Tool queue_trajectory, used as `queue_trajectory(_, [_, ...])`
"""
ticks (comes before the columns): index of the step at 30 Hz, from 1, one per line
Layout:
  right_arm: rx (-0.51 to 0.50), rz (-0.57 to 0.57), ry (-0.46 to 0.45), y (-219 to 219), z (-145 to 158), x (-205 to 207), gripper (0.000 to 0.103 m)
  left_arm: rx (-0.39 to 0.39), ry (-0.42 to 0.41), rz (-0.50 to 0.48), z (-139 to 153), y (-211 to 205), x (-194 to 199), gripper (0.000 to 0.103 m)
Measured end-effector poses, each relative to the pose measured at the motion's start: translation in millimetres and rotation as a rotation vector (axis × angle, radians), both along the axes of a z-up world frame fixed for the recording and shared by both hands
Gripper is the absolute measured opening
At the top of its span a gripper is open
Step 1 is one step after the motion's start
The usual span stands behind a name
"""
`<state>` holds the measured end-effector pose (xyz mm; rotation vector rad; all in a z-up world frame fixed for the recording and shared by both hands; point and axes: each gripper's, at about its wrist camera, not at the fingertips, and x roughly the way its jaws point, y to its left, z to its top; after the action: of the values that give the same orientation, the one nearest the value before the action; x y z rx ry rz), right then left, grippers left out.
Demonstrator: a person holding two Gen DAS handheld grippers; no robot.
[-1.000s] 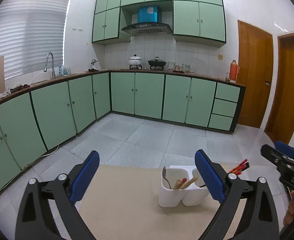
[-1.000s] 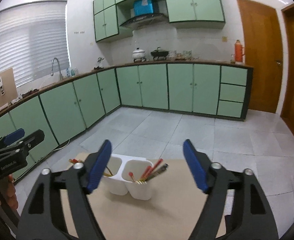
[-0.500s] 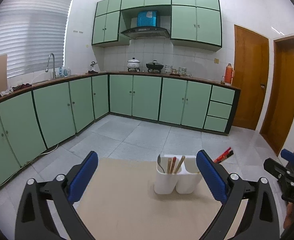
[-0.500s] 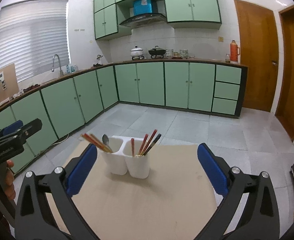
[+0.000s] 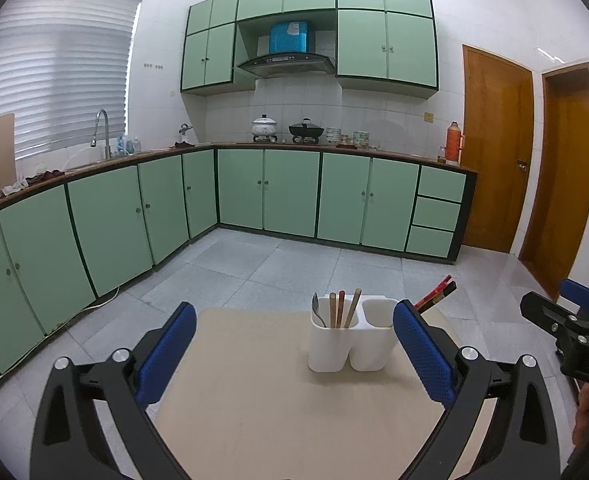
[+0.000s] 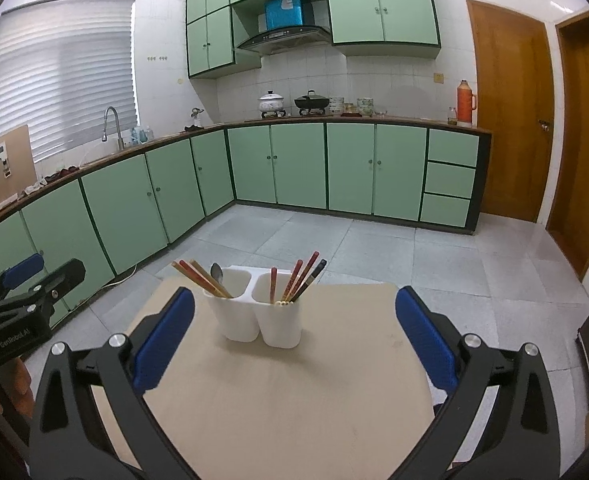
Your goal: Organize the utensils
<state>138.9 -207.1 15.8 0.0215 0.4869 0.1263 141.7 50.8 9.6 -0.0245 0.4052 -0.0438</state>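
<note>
Red chopsticks' (image 5: 438,294) bases behind left gripper (image 5: 294,350)

Both wrist views face the white holder (image 5: 350,336) (image 6: 260,312), near.

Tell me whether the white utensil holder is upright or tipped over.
Upright. The white utensil holder stands on its base on the table, openings facing up, with chopsticks and a spoon sticking out.

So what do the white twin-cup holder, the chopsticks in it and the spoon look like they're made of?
Holder: probably plastic; uniform matte white, rounded moulded corners, thin walls.
Chopsticks: most look like lacquered wood or bamboo, reddish-brown with a slight sheen; one is dark, so wood or plastic is open.
Spoon: likely stainless steel; grey bowl with a bright reflective glint.
</note>
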Motion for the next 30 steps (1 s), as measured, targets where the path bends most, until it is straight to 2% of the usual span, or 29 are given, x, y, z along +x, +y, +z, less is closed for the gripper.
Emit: queue_trajectory(30, [-0.008,-0.013,-0.008,-3.8,11.2,2.8,0.098,0.020,-0.022,-0.038,5.1,-6.9,-3.4,0.097])
